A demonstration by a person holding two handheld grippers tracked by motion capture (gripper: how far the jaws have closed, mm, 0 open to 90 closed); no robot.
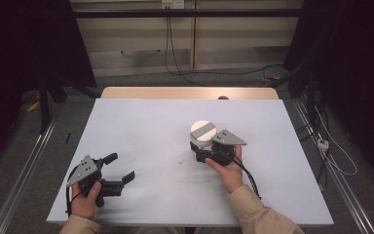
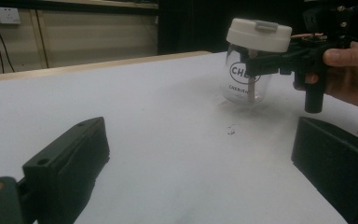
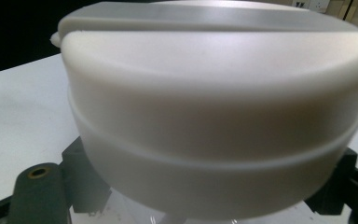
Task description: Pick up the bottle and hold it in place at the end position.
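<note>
right gripper [image 1: 199,147] is clenched on the jar [image 2: 246,79], jaws pinching the clear glass body just under the white lid [image 1: 203,130]. jar is right of table centre, held upright; from the left gripper view its base looks at or barely off the white tabletop [image 1: 146,122], can't tell which

left gripper [image 1: 119,168] sits near the front-left corner, released, jaws spread wide with nothing between them, well apart from the jar

doing this step well, my read:
- the grip is narrow on smooth glass, so keep the squeeze steady and the jar vertical; a tilt could let it pivot between the pads
- move it level and slowly, no jerks, since the lid end is the heavy-looking part
- if the lid is to come off next, the left gripper needs to come across and take the lid rim while the right holds the body

hard to make out:
- a pale stick-like thing [image 2: 251,88] stands inside the jar; what it is, unclear
- printed label on the glass is partly behind the jaw, reads something like "CHE…"
- right gripper view is blocked by the lid up close, so pad contact isn't visible there
- small dark specks [image 2: 231,131] on the table in front of the jar, unidentifiable
- whether the lid is screwed tight or loose, no way to tell
</note>
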